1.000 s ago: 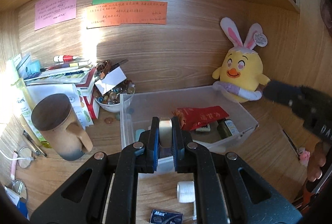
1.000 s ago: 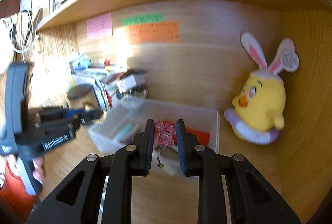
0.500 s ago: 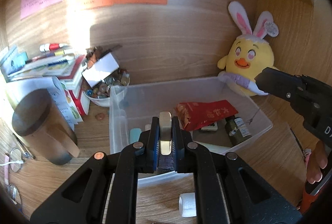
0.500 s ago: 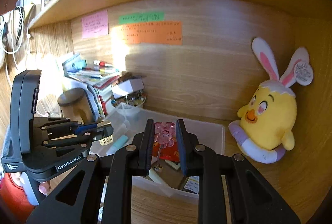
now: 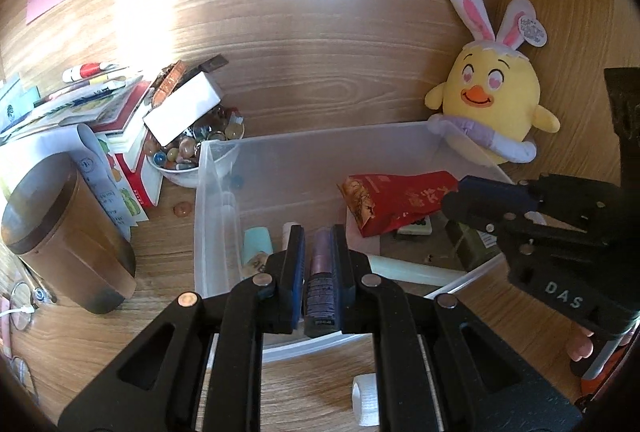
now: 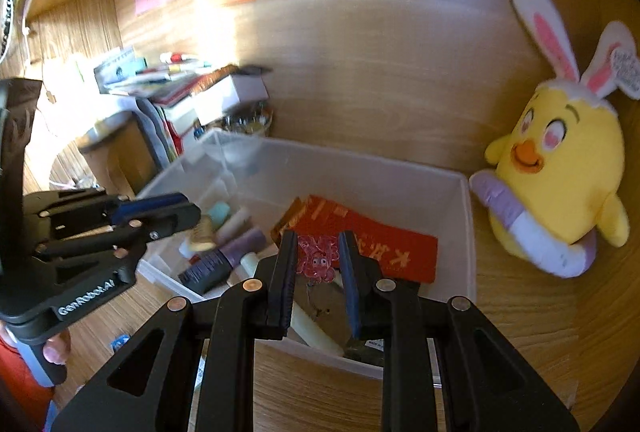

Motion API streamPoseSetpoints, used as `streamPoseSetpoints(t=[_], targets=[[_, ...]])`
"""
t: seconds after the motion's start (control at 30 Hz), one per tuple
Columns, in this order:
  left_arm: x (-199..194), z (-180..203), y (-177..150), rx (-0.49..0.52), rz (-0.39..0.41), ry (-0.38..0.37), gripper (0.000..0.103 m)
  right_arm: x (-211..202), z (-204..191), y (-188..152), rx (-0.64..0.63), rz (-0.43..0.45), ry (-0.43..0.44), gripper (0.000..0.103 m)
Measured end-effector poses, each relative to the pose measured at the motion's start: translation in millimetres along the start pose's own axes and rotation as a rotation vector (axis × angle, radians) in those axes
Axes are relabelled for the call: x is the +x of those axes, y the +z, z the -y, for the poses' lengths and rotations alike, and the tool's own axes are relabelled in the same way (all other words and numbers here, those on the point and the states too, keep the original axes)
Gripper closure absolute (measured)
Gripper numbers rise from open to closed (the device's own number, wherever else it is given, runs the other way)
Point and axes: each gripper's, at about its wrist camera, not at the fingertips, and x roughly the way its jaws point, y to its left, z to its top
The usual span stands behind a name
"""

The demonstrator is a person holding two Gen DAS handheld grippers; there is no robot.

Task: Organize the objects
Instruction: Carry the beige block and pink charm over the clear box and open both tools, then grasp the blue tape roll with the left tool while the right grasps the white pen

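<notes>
A clear plastic bin [image 5: 216, 192] [image 6: 460, 232] stands on the wooden desk and holds a red packet [image 5: 400, 196] [image 6: 372, 240], tubes and small items. My left gripper [image 5: 316, 236] is over the bin's front left, jaws slightly apart. A purple tube [image 5: 320, 280] [image 6: 224, 260] lies between them, released and dropping into the bin. My right gripper [image 6: 318, 244] is over the bin's front right, jaws parted. A pink keychain charm [image 6: 318, 258] sits loose between them.
A yellow bunny-eared plush [image 5: 492, 112] [image 6: 560, 168] sits right of the bin. A brown lidded mug [image 5: 56, 228], stacked books [image 5: 100, 112] and a bowl of marbles [image 5: 188, 152] stand left. A white roll [image 5: 366, 396] lies on the desk in front.
Both grippers moved forward over the bin and opened. The purple tube slipped from my left jaws and the pink charm came loose in my right.
</notes>
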Motion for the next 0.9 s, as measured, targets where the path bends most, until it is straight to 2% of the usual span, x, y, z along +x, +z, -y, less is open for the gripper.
streamPoseSetpoints(t=[0.07, 0.13, 0.2, 0.33, 0.4, 0.53, 0.8, 0.9], targets=[[1, 0, -1, 0.002, -0.007, -0.002, 0.092, 6, 0, -2, -0.005, -0.019, -0.002, 0.084], [1, 2, -2, 0.010, -0.007, -0.001, 0.086, 10, 1, -5, -0.008, -0.038, -0.002, 0.084], [-2, 4, -3, 0.021, 0.001, 0.004, 0.077, 14, -1, -6, -0.013, -0.056, -0.002, 0.084], [-10, 10, -3, 0.040, 0.028, 0.006, 0.066, 20, -3, -9, -0.022, -0.087, -0.002, 0.084], [-15, 12, -3, 0.045, 0.041, 0.009, 0.056, 20, -4, -8, -0.023, -0.092, -0.004, 0.083], [-26, 14, -3, 0.051, 0.064, 0.012, 0.046, 17, -2, -8, -0.010, -0.095, -0.005, 0.068], [-50, 10, -9, 0.027, 0.108, 0.028, 0.011, -6, -2, -9, 0.011, -0.055, -0.006, 0.045], [-60, 10, -15, 0.038, 0.125, 0.049, 0.009, -18, -3, -12, 0.010, -0.034, -0.011, 0.041]])
